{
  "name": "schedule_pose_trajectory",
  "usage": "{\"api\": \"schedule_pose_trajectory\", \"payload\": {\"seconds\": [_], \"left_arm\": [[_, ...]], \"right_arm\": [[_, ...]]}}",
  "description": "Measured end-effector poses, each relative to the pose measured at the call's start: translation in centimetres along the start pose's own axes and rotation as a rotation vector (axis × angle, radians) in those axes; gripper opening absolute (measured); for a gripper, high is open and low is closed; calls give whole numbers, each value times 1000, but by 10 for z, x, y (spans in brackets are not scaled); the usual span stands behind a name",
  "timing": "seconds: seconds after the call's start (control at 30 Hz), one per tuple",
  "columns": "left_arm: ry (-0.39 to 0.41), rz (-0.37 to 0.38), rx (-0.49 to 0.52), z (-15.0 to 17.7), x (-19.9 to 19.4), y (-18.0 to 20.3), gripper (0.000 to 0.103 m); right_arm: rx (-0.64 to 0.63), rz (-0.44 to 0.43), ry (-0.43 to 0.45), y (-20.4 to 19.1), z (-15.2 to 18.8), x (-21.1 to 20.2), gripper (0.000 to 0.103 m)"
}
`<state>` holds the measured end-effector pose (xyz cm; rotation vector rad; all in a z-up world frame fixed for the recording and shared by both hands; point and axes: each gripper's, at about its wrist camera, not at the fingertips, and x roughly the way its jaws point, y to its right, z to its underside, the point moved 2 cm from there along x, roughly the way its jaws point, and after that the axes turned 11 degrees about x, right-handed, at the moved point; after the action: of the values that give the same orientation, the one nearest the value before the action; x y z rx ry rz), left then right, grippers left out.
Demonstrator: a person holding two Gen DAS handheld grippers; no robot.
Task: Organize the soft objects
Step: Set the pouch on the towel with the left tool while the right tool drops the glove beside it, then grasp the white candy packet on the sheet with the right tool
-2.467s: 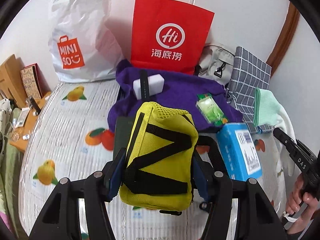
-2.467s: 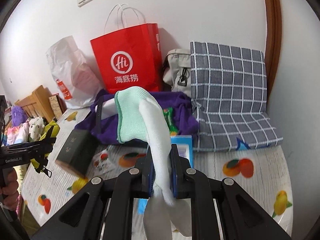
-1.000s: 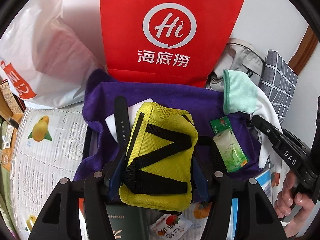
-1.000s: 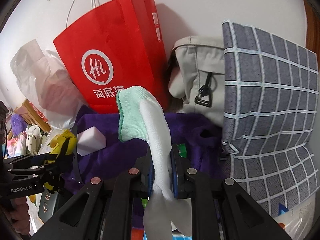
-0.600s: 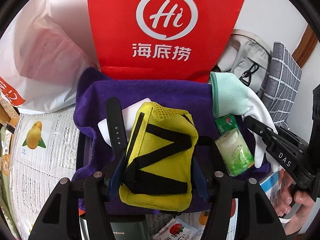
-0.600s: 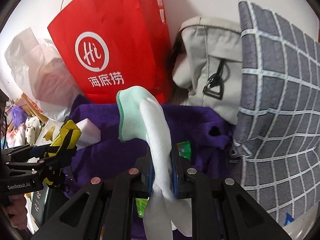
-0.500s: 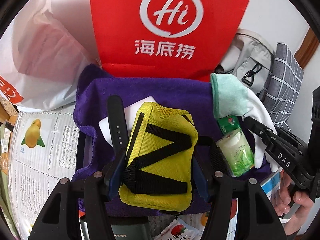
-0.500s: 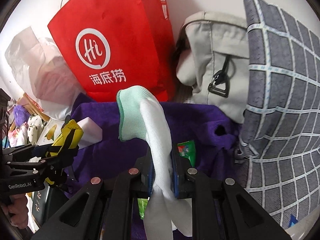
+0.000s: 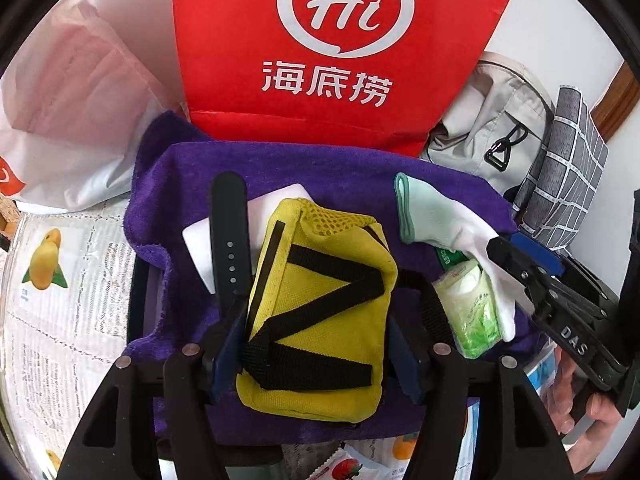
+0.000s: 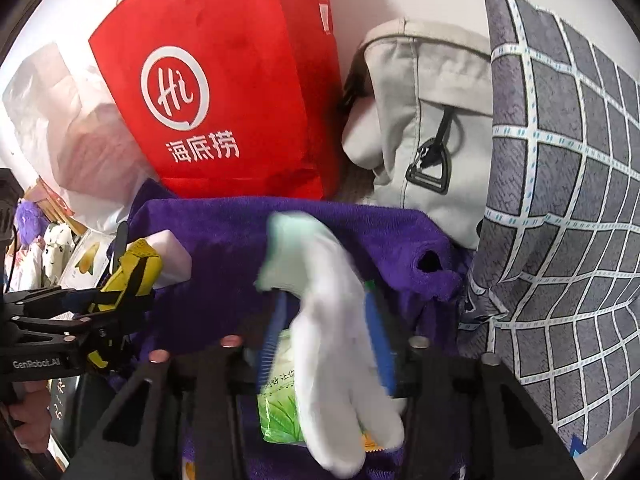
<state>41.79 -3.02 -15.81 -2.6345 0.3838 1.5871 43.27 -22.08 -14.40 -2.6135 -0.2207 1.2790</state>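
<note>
a: status on the sorting, please.

b: right gripper (image 10: 326,336) has its jaws opening; the white glove (image 10: 332,320) with the mint cuff sits blurred between the blue pads, which no longer pinch it. in the left wrist view it lies draped over the green tissue pack (image 9: 472,312) on the purple towel (image 9: 320,172). i'd call that item as good as delivered.

a: and the other side?

b: left gripper (image 9: 316,344) is clamped on the yellow pouch (image 9: 320,320), holding it just above the towel. not yet set down, so that step is open.

a: overall progress?

b: my judgement: the towel is the collecting spot. on it already are a white block (image 9: 280,208) and a black strap (image 9: 229,232) across it, plus the tissue pack and now the glove. the pouch is next. a snack packet (image 9: 348,468) lies off the towel at the near edge; whether it belongs with the soft things i cannot say.

a: counts?

b: one glove, one pouch, one towel, one tissue pack, one white block, one strap. behind: one red paper bag (image 9: 340,60), one white plastic bag (image 9: 72,100), one grey backpack (image 10: 432,128), one checked cushion (image 10: 568,200). two grippers; i can see bits of two hands holding them.
</note>
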Motion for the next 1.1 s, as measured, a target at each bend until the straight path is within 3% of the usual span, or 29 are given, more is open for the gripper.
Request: {"api": "schedule_pose_trajectory", "payload": {"seconds": [0.27, 0.63, 0.83, 1.1], "left_arm": [[-4, 19, -26, -1, 3, 2, 72], [39, 7, -8, 2, -28, 9, 78], [49, -61, -31, 27, -59, -10, 78], [59, -122, -86, 88, -111, -48, 78]], "right_arm": [[7, -15, 15, -2, -2, -11, 61], [31, -46, 63, -5, 5, -43, 63], [-22, -71, 37, -18, 32, -66, 63], [-151, -122, -50, -75, 113, -86, 62]]}}
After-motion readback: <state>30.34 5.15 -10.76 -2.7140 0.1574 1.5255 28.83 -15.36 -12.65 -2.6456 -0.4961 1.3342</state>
